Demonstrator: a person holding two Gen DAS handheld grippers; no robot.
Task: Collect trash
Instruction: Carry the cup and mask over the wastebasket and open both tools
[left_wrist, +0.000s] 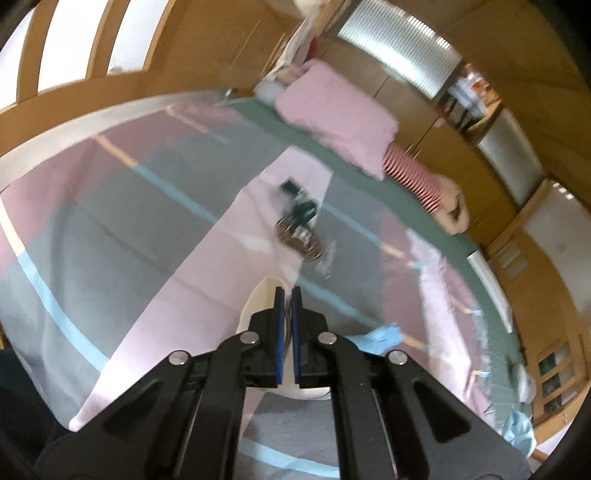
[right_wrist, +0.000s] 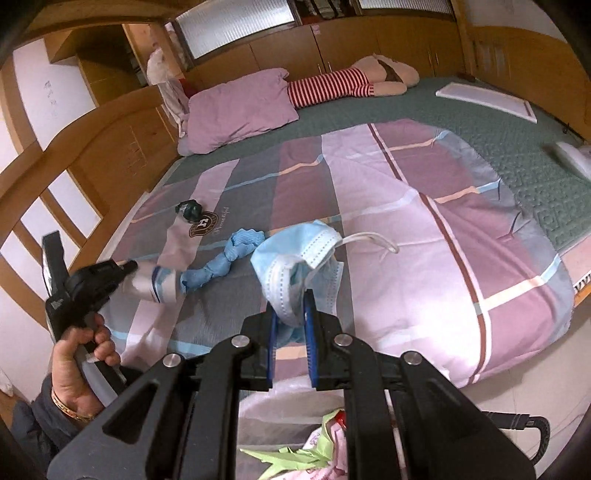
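Note:
My right gripper (right_wrist: 291, 314) is shut on a blue face mask (right_wrist: 295, 258) and holds it above the bed's near edge, its white ear loop (right_wrist: 373, 240) trailing right. My left gripper (left_wrist: 287, 299) is shut on the rim of a white paper cup (left_wrist: 258, 302); in the right wrist view the cup (right_wrist: 159, 284) shows blue stripes, held over the quilt's left side. A crumpled blue glove (right_wrist: 229, 258) lies on the quilt beside the cup, also in the left wrist view (left_wrist: 380, 336). A dark green wrapper (right_wrist: 190, 209) lies farther back, also in the left wrist view (left_wrist: 301, 206).
The striped pink and grey quilt (right_wrist: 424, 236) covers a green mattress (right_wrist: 480, 122). A pink pillow (right_wrist: 240, 107) and a striped doll (right_wrist: 332, 85) lie at the head. A white board (right_wrist: 487, 98) is far right. A bag with green and pink trash (right_wrist: 317, 454) sits below my right gripper.

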